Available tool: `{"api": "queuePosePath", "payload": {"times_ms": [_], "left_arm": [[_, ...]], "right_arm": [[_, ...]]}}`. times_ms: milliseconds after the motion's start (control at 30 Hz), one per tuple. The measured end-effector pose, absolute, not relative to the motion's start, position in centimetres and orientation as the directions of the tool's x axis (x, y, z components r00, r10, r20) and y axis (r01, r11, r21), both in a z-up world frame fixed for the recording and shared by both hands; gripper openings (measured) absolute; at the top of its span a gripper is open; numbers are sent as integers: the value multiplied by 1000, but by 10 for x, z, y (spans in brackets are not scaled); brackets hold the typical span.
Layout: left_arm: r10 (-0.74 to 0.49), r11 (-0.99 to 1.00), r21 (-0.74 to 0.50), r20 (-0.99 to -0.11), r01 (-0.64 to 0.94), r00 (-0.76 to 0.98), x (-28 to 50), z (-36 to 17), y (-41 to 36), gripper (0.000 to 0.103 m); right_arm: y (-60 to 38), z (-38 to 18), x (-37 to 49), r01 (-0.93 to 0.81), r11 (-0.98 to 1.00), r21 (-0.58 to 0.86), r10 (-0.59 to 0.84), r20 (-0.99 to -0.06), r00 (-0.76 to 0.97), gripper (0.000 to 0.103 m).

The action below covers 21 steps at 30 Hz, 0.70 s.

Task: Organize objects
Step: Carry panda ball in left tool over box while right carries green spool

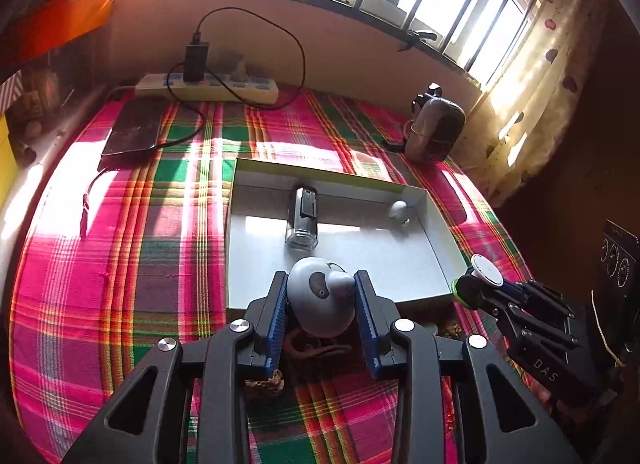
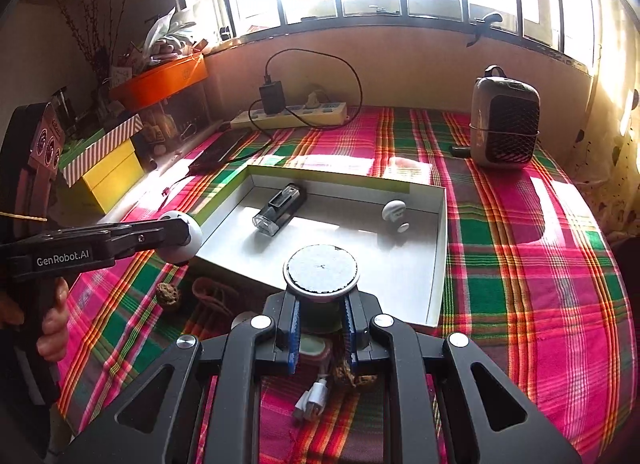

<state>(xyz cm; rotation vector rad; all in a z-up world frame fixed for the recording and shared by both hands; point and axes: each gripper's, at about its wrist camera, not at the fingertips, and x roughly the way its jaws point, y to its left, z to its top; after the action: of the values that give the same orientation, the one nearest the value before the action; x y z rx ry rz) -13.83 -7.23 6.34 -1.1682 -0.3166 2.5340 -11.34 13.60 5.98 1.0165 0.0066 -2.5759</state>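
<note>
My left gripper (image 1: 321,289) is shut on a grey dome-shaped gadget (image 1: 320,300), held above the near edge of a shallow white box (image 1: 404,264). My right gripper (image 2: 320,318) is shut on a round disc-topped object (image 2: 321,270) with a greenish base, above the box's near edge (image 2: 438,264). Inside the box lie a clear and black lighter-like case (image 1: 302,218) and a small white piece (image 1: 398,209). In the right wrist view the left gripper (image 2: 188,238) shows at the left with the grey gadget (image 2: 192,236).
On the plaid cloth lie a brown cord loop (image 2: 212,292), a walnut-like nut (image 2: 168,294), a white plug (image 2: 314,400) and a green jar (image 2: 314,348). A small heater (image 2: 504,124), a power strip (image 2: 292,114), a dark tablet (image 1: 132,128) and stacked boxes (image 2: 108,168) stand around.
</note>
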Motion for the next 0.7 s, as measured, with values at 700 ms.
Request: {"api": "queuePosePath", "payload": {"times_ms": [700], "left_arm": [[432, -902, -352, -718, -251, -546, -191, 52, -41, 30]], "right_arm": [[145, 45, -161, 310, -939, 150, -324, -690, -647, 18]]}}
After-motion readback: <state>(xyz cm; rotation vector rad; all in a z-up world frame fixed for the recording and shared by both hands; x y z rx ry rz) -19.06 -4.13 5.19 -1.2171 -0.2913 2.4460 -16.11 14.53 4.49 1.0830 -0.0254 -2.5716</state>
